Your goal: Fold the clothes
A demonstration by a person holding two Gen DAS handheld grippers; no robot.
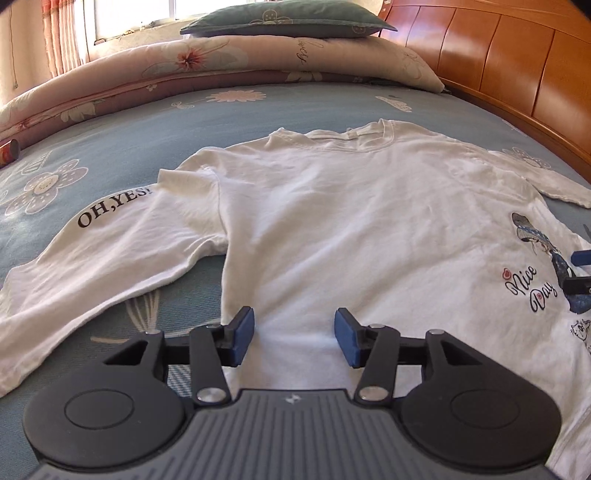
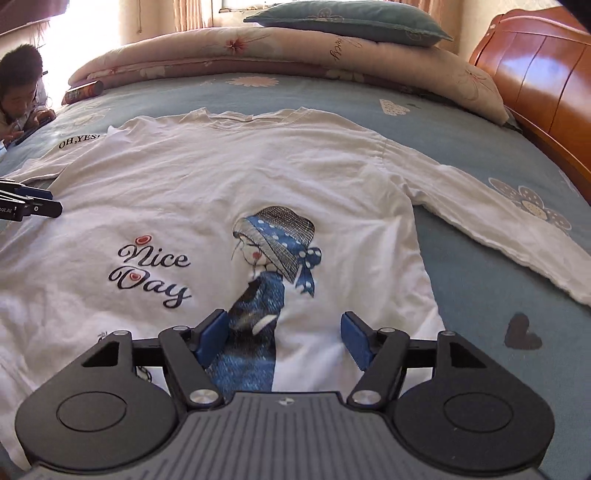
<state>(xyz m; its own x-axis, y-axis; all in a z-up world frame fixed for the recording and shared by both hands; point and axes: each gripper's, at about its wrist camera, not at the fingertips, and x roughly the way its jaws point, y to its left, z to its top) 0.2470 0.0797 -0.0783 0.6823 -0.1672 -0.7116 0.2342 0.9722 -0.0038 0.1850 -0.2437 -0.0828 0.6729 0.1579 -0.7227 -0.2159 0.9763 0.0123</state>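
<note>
Bed [image 1: 258, 110] with blue floral sheet; folded quilt [image 1: 207, 62] and pillow [image 1: 288, 22] at the far edge, headboard [image 1: 517, 66] right. Shirt [image 1: 332, 206] lies flat, print up, collar far, both sleeves spread. Left gripper [image 1: 294, 338] hangs over the near hem, jaws apart, nothing pinched. Right gripper [image 2: 284, 339] sits over the printed figure, jaws wider, also empty. You should pinch the near hem at both corners together and catch both layers before lifting.

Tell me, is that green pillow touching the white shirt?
Apart. The right wrist view shows the green pillow on top of the folded quilt, with bare blue bedsheet between the quilt and the white shirt.
</note>
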